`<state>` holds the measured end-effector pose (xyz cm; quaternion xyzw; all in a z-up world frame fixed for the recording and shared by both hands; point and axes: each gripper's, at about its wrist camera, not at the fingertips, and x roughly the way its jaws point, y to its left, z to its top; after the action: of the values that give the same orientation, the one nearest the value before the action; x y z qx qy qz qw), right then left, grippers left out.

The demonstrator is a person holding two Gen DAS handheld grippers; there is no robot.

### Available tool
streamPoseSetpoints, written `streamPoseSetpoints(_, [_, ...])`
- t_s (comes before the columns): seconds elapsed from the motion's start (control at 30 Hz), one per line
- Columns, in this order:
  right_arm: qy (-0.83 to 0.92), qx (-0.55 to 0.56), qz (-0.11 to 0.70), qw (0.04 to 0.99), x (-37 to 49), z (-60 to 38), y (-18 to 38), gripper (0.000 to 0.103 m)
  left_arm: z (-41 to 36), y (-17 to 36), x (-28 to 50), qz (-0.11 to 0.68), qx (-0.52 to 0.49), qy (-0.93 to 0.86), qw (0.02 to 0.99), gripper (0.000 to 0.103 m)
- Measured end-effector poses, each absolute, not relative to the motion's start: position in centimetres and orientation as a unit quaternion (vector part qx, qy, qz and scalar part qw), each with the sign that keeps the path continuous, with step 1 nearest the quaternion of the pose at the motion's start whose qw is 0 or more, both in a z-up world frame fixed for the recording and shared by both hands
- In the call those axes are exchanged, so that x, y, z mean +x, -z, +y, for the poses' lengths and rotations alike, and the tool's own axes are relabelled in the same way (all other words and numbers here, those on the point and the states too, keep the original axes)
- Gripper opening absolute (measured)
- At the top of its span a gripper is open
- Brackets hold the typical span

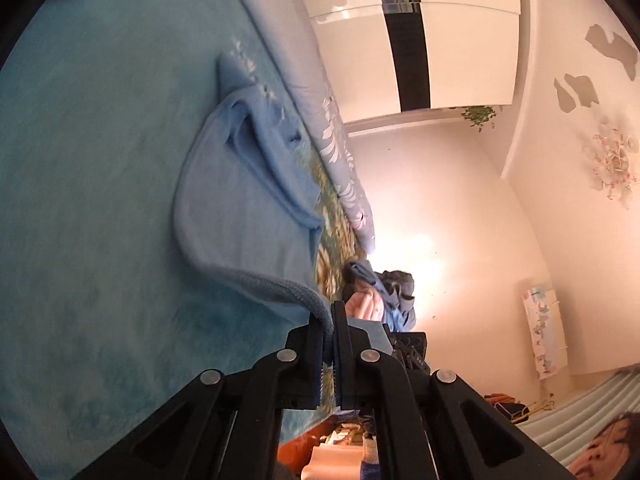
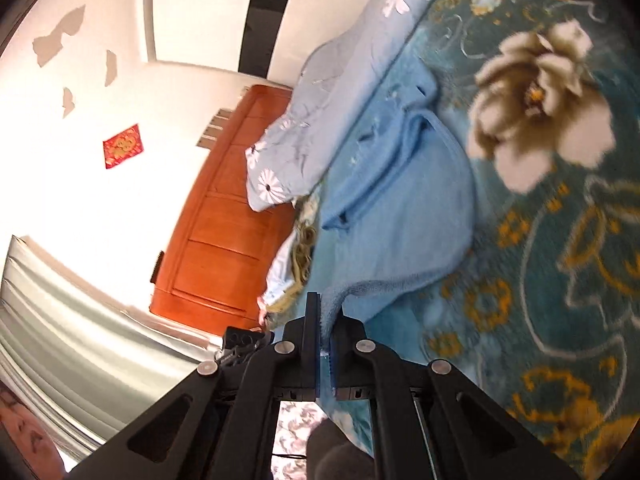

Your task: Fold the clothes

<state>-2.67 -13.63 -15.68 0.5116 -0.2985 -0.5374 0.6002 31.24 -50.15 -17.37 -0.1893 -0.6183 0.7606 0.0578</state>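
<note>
Blue fleece garment (image 1: pixel 240 208) lies on the teal bedspread (image 1: pixel 88 200), its near hem raised off the bed, with a flowered quilt (image 1: pixel 336 140) bunched at the far side. The left gripper (image 1: pixel 328 340) has its fingers pressed together on one hem corner; the right gripper (image 2: pixel 325 320) pinches the other corner in the same manner. Soft, light and limp, the cloth sags between the two holds, so it will likely drape rather than keep shape. Gripping at the thick ribbed hem seems sound. Motion blur makes the exact type of garment uncertain.
</note>
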Motion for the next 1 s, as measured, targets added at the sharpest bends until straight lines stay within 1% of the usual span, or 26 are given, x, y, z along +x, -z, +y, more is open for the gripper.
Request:
streamPoseSetpoints(0.17, [0.573,0.498,-0.302,0.577,-8.2,-19.6,13.2,0.003,-56.7,14.9,24.4,-0.611,-0.212,-0.763,-0.005,0.004])
streamPoseSetpoints(0.43, [0.626,0.523,-0.275,0.509,-17.4,-29.5,12.8,0.003,-64.8,14.1,13.0,-0.597,-0.217,-0.77,-0.057,0.004])
streamPoseSetpoints(0.53, [0.649,0.541,-0.248,0.474,-20.3,-31.7,14.2,0.003,-67.3,15.9,9.8,-0.601,-0.238,-0.759,-0.078,0.004])
streamPoseSetpoints(0.63, [0.652,0.57,-0.246,0.436,-22.4,-33.4,16.8,0.003,-68.7,18.4,8.0,-0.6,-0.265,-0.748,-0.102,0.004])
streamPoseSetpoints(0.8, [0.659,0.591,-0.224,0.407,-23.6,-35.1,19.1,0.004,-69.9,22.0,7.0,-0.624,-0.275,-0.723,-0.109,0.005])
streamPoseSetpoints(0.83, [0.662,0.593,-0.217,0.404,-23.7,-35.3,19.3,0.005,-70.0,22.3,7.2,-0.632,-0.271,-0.719,-0.103,0.007])
streamPoseSetpoints(0.9, [0.666,0.589,-0.205,0.409,-23.6,-35.4,19.0,0.006,-69.9,22.0,8.1,-0.638,-0.256,-0.721,-0.084,0.026])
streamPoseSetpoints(0.93, [0.667,0.585,-0.201,0.415,-23.4,-35.4,18.7,0.009,-69.7,21.4,8.6,-0.637,-0.246,-0.726,-0.077,0.046])
streamPoseSetpoints(0.97, [0.668,0.578,-0.197,0.424,-23.2,-35.3,18.1,0.026,-69.5,20.7,9.2,-0.634,-0.234,-0.733,-0.072,0.06])
streamPoseSetpoints(1.0, [0.672,0.57,-0.193,0.433,-23.0,-35.0,17.3,0.038,-69.3,19.9,9.9,-0.628,-0.224,-0.742,-0.067,0.063])
